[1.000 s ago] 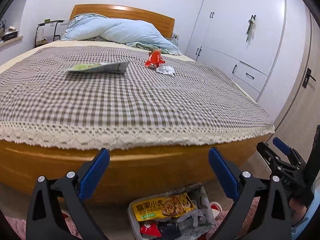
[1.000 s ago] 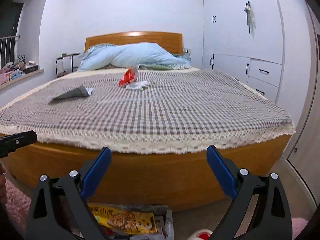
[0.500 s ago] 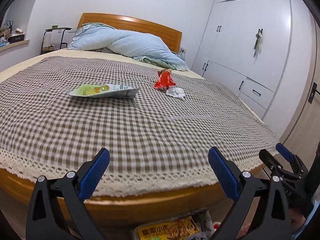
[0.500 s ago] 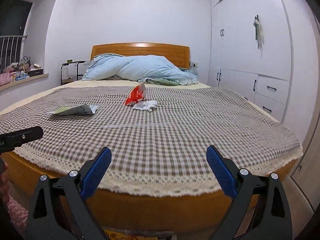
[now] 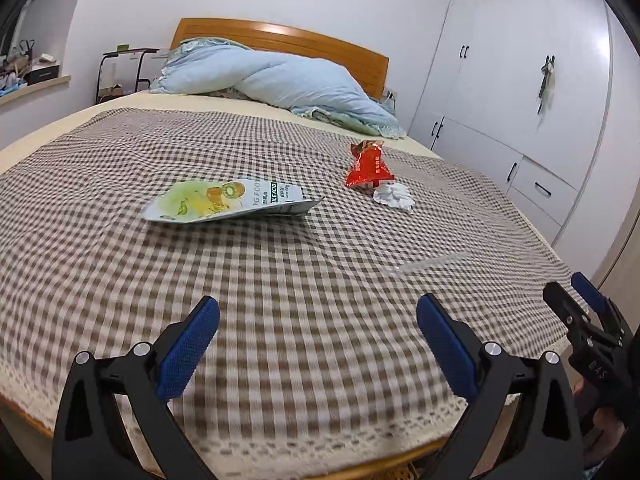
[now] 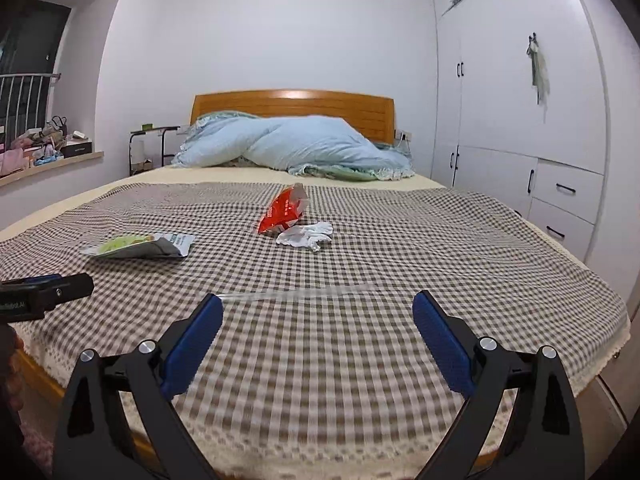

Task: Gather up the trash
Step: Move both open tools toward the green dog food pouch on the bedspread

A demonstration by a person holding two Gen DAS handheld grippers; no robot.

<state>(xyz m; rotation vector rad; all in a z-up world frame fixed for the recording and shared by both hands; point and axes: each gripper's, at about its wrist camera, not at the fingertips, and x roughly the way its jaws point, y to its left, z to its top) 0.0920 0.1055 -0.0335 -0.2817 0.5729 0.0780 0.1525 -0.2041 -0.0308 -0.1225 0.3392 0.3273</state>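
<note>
Both grippers hover over the near edge of the bed (image 5: 100,264), each with its blue-padded fingers spread wide apart and nothing between them. The left gripper (image 5: 318,328) looks across the checked bedspread (image 5: 280,288); ahead of it and a little to its left lies a flat green-and-white snack pouch (image 5: 224,202) printed with kiwi slices, resting on the cloth. Farther ahead and to its right stands a crumpled red wrapper (image 5: 368,165), and just beside that, on the nearer right side, a small wad of white tissue (image 5: 394,197); whether the two touch cannot be told. Closer in, ahead and to the right of the left gripper, a thin clear strip (image 5: 434,262) lies flat on the cloth.

From the right gripper (image 6: 318,326), the same strip (image 6: 296,294) lies just beyond the fingertips, running across the view. The red wrapper (image 6: 284,210) and the tissue (image 6: 306,236) sit straight ahead, well beyond it, and the pouch (image 6: 140,246) lies ahead to the left. The tip of the left gripper (image 6: 52,292) shows at the left edge of this view.

A rumpled light-blue duvet (image 6: 296,144) is piled at the far end against the wooden headboard (image 6: 292,106). White wardrobes (image 6: 520,120) line the right wall.
</note>
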